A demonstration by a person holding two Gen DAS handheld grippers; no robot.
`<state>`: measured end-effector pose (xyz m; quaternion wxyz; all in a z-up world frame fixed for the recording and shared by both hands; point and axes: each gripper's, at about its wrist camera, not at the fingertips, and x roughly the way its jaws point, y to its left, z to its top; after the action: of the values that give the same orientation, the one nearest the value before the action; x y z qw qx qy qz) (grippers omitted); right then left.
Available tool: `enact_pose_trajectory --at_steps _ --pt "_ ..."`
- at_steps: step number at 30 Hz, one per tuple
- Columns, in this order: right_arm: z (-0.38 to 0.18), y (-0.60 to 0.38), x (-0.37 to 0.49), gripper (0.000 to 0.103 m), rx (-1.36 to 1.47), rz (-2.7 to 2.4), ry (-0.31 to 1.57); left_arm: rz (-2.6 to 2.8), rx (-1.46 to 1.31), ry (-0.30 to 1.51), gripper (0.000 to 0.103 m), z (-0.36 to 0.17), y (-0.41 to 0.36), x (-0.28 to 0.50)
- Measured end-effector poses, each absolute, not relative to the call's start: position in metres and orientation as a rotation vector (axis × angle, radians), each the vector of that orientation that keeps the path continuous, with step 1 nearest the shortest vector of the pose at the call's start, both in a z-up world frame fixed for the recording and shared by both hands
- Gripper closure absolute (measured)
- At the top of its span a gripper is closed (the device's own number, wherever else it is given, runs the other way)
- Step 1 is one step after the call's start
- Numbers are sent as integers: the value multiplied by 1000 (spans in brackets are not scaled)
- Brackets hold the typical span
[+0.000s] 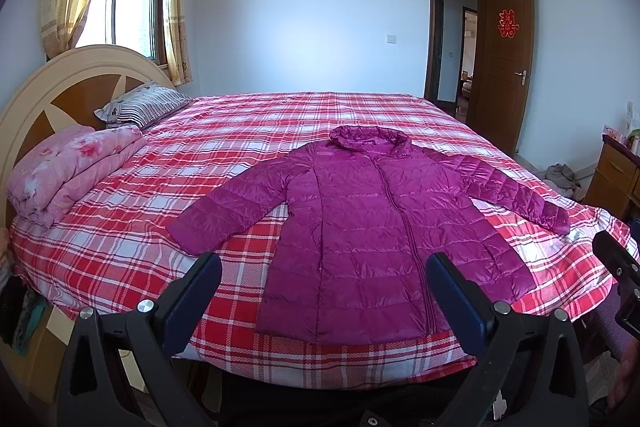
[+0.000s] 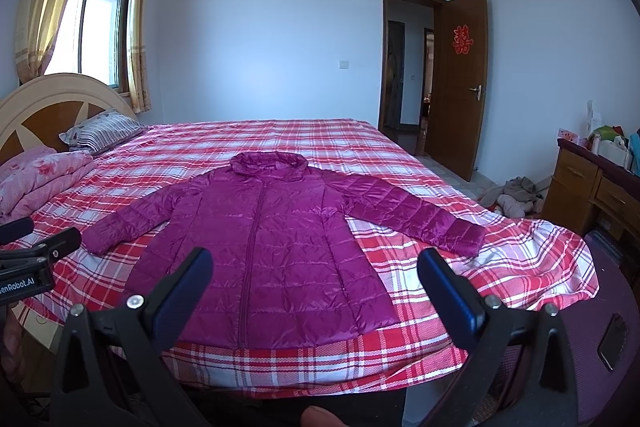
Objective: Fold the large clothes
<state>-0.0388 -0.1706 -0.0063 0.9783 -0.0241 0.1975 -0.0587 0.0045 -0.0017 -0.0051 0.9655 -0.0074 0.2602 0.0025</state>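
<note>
A long magenta quilted puffer jacket point(image 1: 372, 211) point(image 2: 272, 239) lies flat and face up on the red plaid bed point(image 1: 240, 131) point(image 2: 480, 267), zipped, hood at the far end, both sleeves spread outward. Its hem sits near the bed's front edge. My left gripper point(image 1: 324, 263) hovers open above the hem's left part, nothing between its fingers. My right gripper point(image 2: 316, 259) is open too, above the hem's right part, holding nothing. The left gripper's body shows at the right wrist view's left edge.
A folded pink floral quilt point(image 1: 68, 171) and a striped pillow point(image 1: 140, 105) lie by the headboard point(image 1: 48, 87) at left. A wooden cabinet point(image 2: 588, 187) and clothes on the floor point(image 2: 516, 197) stand to the right. An open brown door point(image 2: 460, 83) is at the back.
</note>
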Motion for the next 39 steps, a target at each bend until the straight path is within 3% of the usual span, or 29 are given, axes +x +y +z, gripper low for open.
enact_pose_trajectory --at_steps 22,36,39 --pt "-24 -183 -16 0 -17 -48 439 10 32 567 1 -19 5 29" --pt "-72 -350 84 0 190 -334 559 62 133 636 1 -73 17 141" --pt "-79 -389 100 7 239 -411 597 45 119 653 1 -85 10 170"
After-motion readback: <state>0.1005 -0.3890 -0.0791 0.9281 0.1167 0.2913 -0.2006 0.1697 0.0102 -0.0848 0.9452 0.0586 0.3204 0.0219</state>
